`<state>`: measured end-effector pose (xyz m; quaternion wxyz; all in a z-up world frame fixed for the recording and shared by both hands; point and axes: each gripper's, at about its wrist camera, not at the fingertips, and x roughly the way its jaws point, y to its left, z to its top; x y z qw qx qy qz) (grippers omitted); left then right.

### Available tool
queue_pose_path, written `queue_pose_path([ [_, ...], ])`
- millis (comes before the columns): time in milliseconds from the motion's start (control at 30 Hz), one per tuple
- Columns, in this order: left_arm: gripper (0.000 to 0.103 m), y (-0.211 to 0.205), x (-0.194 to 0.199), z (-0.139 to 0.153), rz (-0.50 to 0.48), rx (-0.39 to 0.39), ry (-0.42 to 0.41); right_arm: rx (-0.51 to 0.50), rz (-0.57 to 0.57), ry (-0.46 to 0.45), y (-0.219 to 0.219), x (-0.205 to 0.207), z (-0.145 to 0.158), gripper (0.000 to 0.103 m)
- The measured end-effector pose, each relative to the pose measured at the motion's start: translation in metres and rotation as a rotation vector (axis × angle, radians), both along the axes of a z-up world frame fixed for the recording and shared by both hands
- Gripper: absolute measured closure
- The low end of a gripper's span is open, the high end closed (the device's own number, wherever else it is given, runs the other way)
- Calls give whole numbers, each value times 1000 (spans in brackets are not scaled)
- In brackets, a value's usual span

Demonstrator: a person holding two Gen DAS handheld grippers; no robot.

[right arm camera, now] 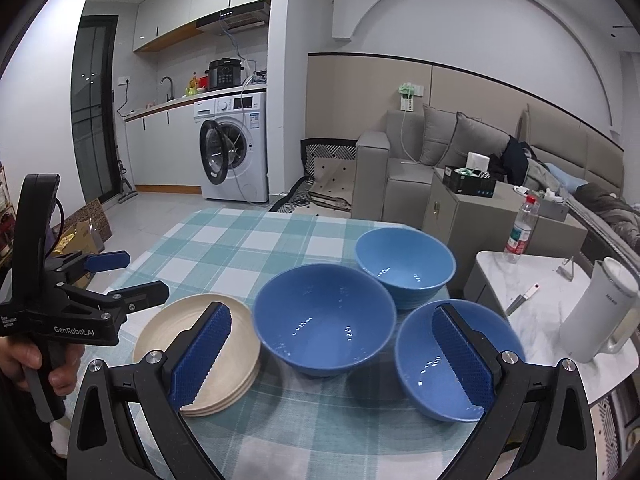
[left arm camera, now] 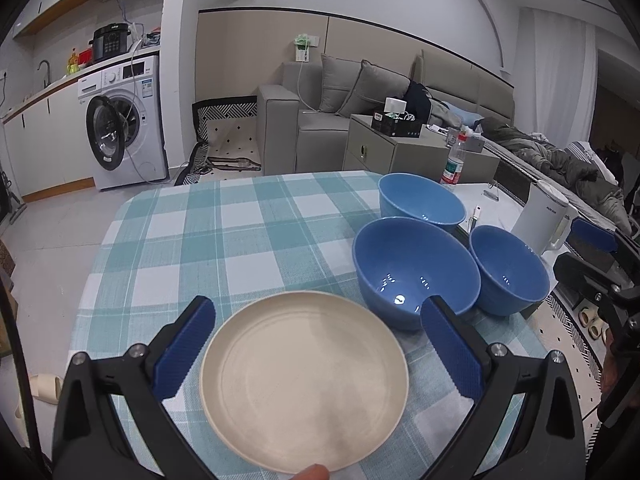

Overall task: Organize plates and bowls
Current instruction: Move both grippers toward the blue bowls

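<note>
Cream plates point(right arm camera: 200, 344) sit in a small stack on the table with the blue and white checked cloth point(left arm camera: 224, 236), at the near left side of it. Seen from the left wrist, the top plate lies between the two blue pads of the left gripper point(left arm camera: 316, 344), but the pads stand wide apart and do not touch its rim. A fingertip point(left arm camera: 312, 472) peeks in at the bottom edge of that view. Just to the right of the plates stands a big blue bowl point(right arm camera: 324, 316), very close to the stack. Behind it, toward the far right corner of the cloth, is a second blue bowl point(right arm camera: 404, 264). A third blue bowl point(right arm camera: 456, 360) stands near the right edge of the table, close to the big one. All three bowls stand upright and look empty. The right gripper point(right arm camera: 328, 356) hangs over the bowls with its pads spread wide too, holding nothing. A hand point(right arm camera: 44, 364) grips the handle of the left gripper at the left side of the right wrist view. Off to the right, a white kettle point(right arm camera: 600, 316) stands on a small white side table point(right arm camera: 532, 268), with a plastic bottle point(right arm camera: 520, 228) near its far edge. Farther back are a grey sofa point(right arm camera: 460, 148) and a washing machine point(right arm camera: 234, 148).
</note>
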<state>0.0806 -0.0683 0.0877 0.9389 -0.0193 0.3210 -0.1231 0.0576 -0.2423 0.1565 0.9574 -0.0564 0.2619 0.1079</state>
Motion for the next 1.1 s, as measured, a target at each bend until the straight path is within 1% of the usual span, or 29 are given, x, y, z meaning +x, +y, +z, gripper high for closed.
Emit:
queue_pose_path([
  [233, 0, -18, 11, 17, -30, 16, -20, -7, -33, -13, -25, 5, 16, 1],
  [467, 0, -32, 32, 25, -53, 24, -14, -5, -59, -6, -45, 18, 33, 1],
  [567, 0, -36, 41, 28, -62, 13, -5, -8, -67, -2, -49, 28, 37, 1],
  [800, 0, -44, 66, 27, -70, 18, 19, 3, -75, 28, -61, 55, 39, 1],
  [1100, 0, -54, 100, 17, -67, 26, 65, 23, -100, 81, -77, 99, 27, 1],
])
